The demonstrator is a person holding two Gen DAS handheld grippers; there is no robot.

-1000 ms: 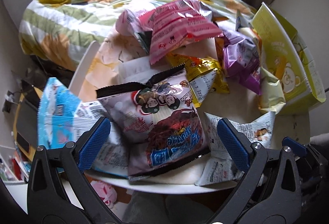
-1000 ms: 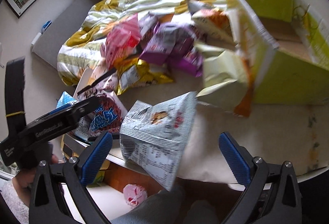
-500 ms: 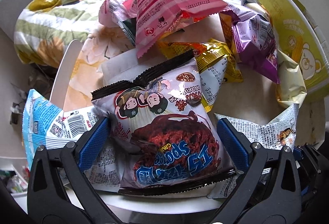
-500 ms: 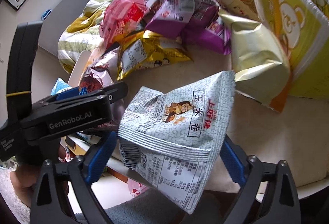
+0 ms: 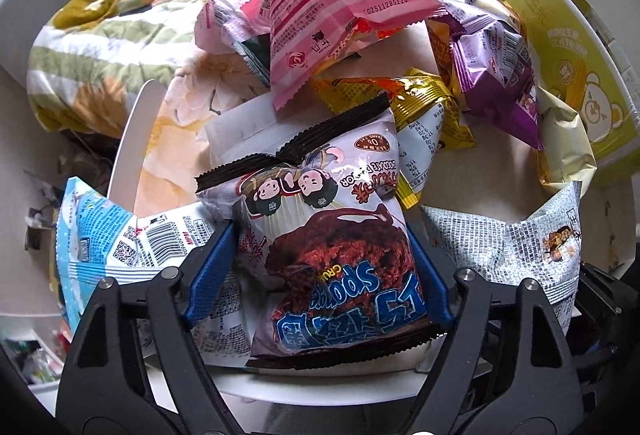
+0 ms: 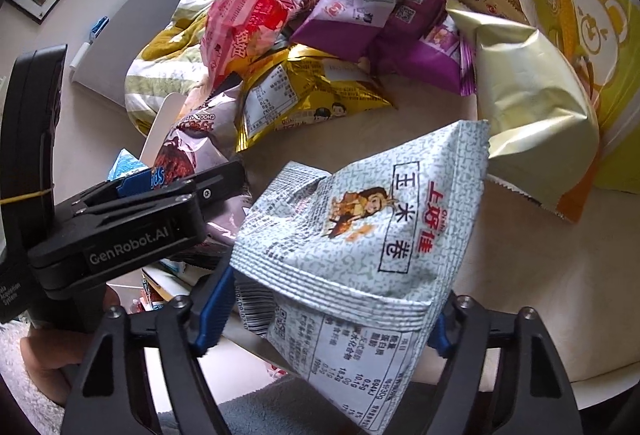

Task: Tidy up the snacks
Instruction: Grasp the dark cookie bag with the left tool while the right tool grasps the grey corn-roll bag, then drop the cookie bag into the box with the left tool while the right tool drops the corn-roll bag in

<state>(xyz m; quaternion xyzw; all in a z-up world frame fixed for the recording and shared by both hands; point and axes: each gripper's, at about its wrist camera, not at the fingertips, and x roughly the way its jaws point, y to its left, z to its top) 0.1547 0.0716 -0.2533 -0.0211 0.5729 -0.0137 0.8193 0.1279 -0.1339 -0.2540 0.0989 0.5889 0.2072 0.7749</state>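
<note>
Left gripper (image 5: 318, 275): jaws just closed, grasping the chocolate sponge-cake packet (image 5: 332, 255) at the bench (image 6: 540, 267) edge. Right gripper (image 6: 324, 311): jaws just closed, grasping the grey-patterned corn-roll packet (image 6: 360, 243) beside it.

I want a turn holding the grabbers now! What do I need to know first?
Left gripper: fingers have just been closing and press the sides of the chocolate sponge cake packet.
Right gripper: fingers also just closed, on the grey-patterned corn roll packet.
Other snacks lie piled on the table beside the yellow bear box.
Nothing looks sorted yet. Left: lift both, then the pile.
</note>
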